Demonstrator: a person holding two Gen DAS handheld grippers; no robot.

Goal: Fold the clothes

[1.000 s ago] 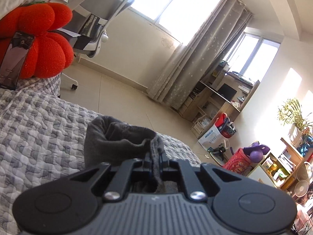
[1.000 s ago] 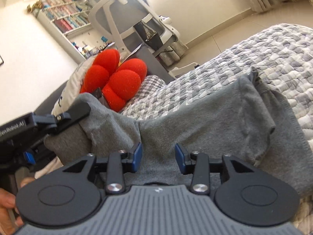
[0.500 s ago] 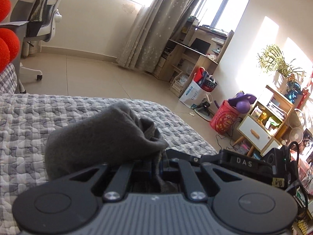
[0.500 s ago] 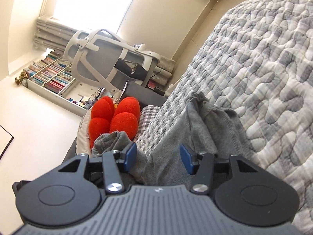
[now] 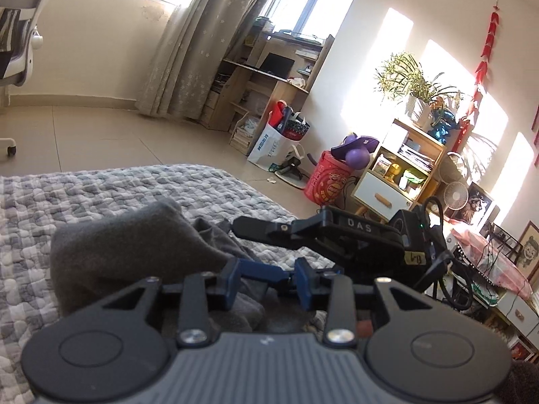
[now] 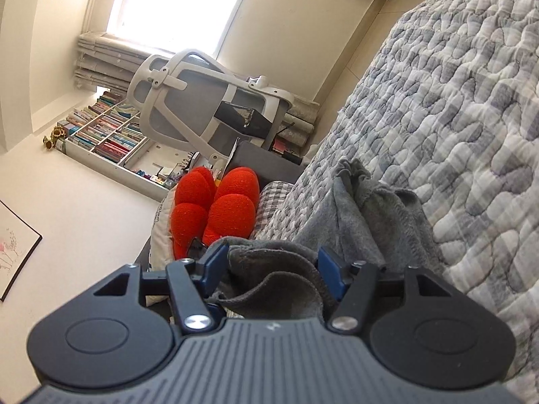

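Grey garment (image 5: 128, 235) lying bunched on the quilted bed (image 5: 84, 188), long axis running roughly away from the right wrist camera toward the red cushion (image 6: 215, 208), gathered hem (image 6: 353, 171) at the far end. Left hand-held gripper (image 5: 267, 282) sitting low and level over the fabric, jaws apart, cloth lying between and under them, nothing pinched. Right hand-held gripper (image 6: 273, 266) rolled sideways, jaws spread wide with a curled fleece fold resting loose between them. Garment soft, matte, knit-like; bedspread puffy, grey-white checked.
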